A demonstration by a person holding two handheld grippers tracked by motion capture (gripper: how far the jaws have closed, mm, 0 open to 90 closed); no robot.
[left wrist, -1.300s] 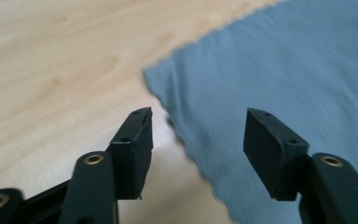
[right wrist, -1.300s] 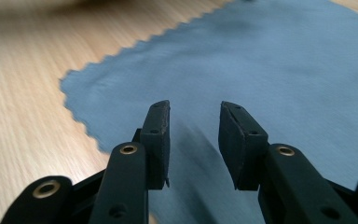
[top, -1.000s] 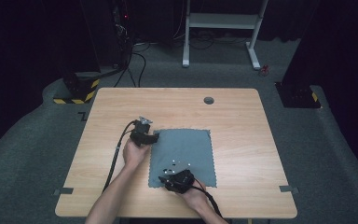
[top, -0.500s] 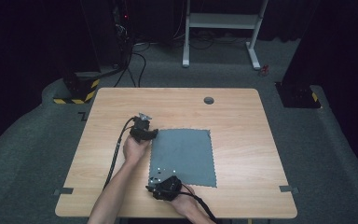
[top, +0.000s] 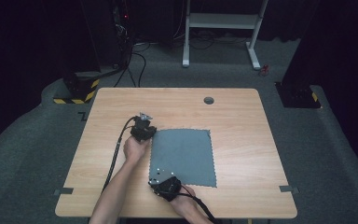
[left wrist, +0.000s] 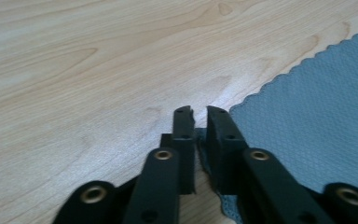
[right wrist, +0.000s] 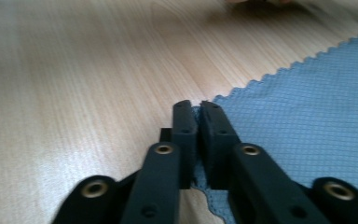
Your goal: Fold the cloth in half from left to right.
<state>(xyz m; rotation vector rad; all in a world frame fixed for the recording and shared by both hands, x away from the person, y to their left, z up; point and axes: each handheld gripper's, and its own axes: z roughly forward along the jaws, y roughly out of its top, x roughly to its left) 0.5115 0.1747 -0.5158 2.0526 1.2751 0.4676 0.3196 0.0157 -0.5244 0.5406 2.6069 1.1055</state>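
Clearly both pairs of jaws are pinched nearly closed on the left edge of the grey-blue square cloth with zigzag-cut edges (top: 182, 157). In the left gripper view, the left gripper (left wrist: 198, 112) has a thin slot between its jaws with the cloth's far-left corner caught in it. In the right gripper view, the right gripper (right wrist: 195, 106) has its jaws almost touching over the near-left corner. The cloth itself lies flat on the pale wooden table (top: 242, 112), right of both hands and toward the near side.

With both left corners held, the step looks like a fold or lift of that edge. To do it well, I would raise both corners together and level, keeping the edge between them taut so it does not sag. Carrying it rightward in one even arc should land it square on the right edge. Either grip is shallow, near the very hem, so a jerk could pull a corner free.
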